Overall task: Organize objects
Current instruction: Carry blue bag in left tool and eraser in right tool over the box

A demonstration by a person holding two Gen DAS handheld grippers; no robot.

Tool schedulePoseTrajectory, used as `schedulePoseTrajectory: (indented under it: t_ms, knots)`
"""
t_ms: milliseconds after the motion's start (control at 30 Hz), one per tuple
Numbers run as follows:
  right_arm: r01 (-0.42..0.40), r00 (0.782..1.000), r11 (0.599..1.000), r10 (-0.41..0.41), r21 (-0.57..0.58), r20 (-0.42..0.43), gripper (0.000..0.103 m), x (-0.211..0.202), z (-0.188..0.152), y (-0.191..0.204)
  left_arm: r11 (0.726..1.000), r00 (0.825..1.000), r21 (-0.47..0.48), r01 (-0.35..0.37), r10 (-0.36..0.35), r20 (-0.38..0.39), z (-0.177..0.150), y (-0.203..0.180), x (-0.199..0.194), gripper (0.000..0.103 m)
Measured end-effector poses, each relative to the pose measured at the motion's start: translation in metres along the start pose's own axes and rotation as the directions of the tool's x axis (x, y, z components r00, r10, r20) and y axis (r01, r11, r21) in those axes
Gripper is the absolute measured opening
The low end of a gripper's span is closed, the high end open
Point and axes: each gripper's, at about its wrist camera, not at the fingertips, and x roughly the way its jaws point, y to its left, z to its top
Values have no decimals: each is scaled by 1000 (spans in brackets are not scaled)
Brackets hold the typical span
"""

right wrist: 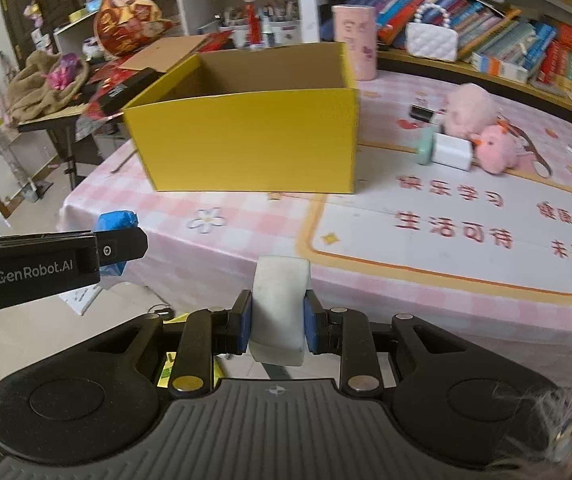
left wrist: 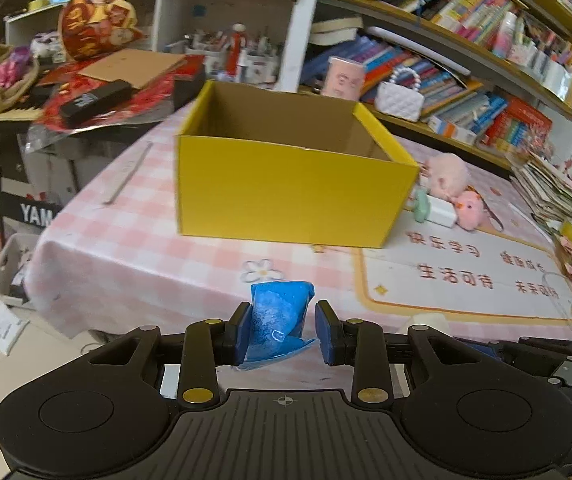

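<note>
A yellow cardboard box [left wrist: 286, 192] stands open on the pink checked tablecloth [left wrist: 133, 248]; it also shows in the right wrist view [right wrist: 245, 144]. My left gripper [left wrist: 283, 330] is shut on a crumpled blue packet [left wrist: 279, 316], held in front of the table's near edge. In the right wrist view the left gripper [right wrist: 121, 246] shows at the left with the blue packet [right wrist: 115, 220]. My right gripper [right wrist: 277, 322] is shut on a white block [right wrist: 279, 308], also before the table's edge.
Right of the box lie two pink plush toys [right wrist: 482, 128], a white charger [right wrist: 452, 151], a mint item [right wrist: 425, 147] and a black binder clip [right wrist: 422, 113]. A pink cylinder [right wrist: 356, 40] and a white handbag [right wrist: 432, 38] stand behind. Bookshelves line the back; a cluttered side table [left wrist: 45, 112] stands left.
</note>
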Motion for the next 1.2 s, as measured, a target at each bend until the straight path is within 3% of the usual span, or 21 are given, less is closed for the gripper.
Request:
schedulePoseTrajectory:
  t_ms: [200, 400, 633, 800, 933, 1200]
  knots:
    - [-6, 1000, 999, 7, -32, 19, 24, 0, 7, 20, 999, 999, -24, -24, 25, 39, 4, 22, -12, 32]
    - [28, 993, 998, -21, -61, 112, 24, -7, 28, 22, 1000, 992, -10, -13, 14, 124, 28, 26, -22, 32]
    - [74, 956, 996, -58, -47, 286, 24, -13, 91, 8, 1000, 964, 1, 22, -22, 265, 84, 15, -25, 32]
    - [85, 930, 994, -57, -61, 364, 24, 1, 142, -3, 1000, 951, 25, 11, -18, 309, 116, 8, -14, 32]
    - [88, 930, 992, -51, -87, 363, 24, 27, 175, -15, 1000, 952, 31, -7, -3, 305, 140, 1, 17, 32]
    - [68, 967, 976, -13, -209, 255, 24, 99, 206, -29, 997, 975, 13, -76, 71, 210, 165, -5, 98, 32]
